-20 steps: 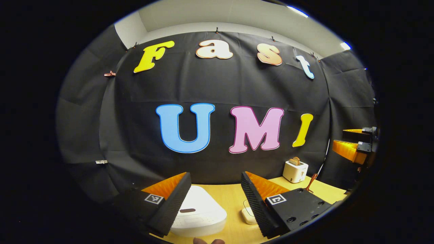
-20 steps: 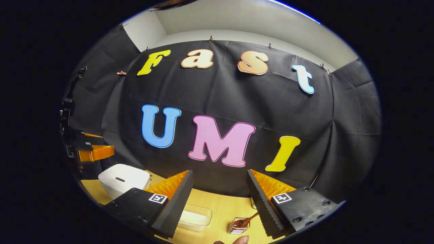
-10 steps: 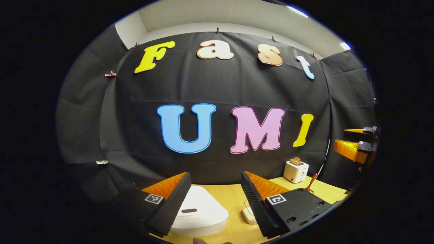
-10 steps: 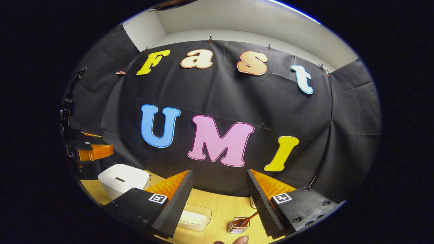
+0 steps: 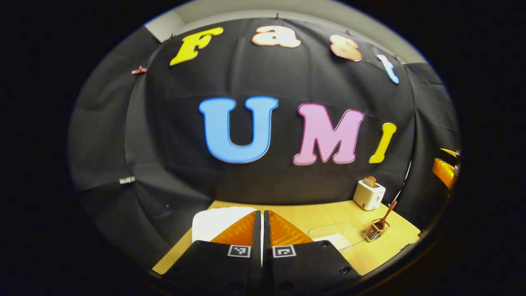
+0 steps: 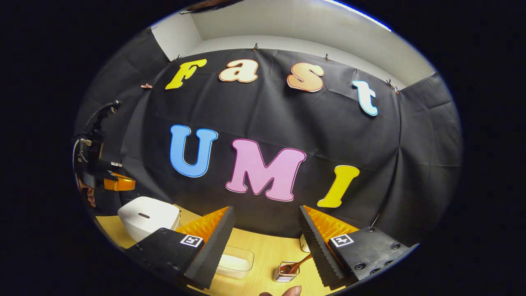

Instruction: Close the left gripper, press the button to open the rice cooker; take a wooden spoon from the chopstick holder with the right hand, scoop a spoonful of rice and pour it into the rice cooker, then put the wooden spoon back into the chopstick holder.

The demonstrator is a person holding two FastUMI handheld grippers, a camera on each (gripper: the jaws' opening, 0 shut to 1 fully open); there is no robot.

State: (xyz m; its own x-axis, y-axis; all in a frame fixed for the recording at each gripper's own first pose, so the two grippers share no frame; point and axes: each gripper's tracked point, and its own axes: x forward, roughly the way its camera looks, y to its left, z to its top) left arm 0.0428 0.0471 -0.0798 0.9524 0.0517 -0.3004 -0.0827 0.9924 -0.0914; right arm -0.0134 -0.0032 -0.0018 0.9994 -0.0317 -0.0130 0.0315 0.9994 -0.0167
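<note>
White cooker (image 5: 213, 222) was seen on the wooden table (image 5: 324, 216) right behind the left gripper (image 5: 261, 230), lid down, and that gripper's fingers were pressed together on nothing. Further right, the spoon (image 5: 386, 216) was stood in the wire holder (image 5: 373, 231), next to a clear rice box (image 5: 335, 234); a toaster (image 5: 368, 194) was parked behind. The right gripper (image 6: 263, 242) was held wide apart above the table, probably well short of the holder.
</note>
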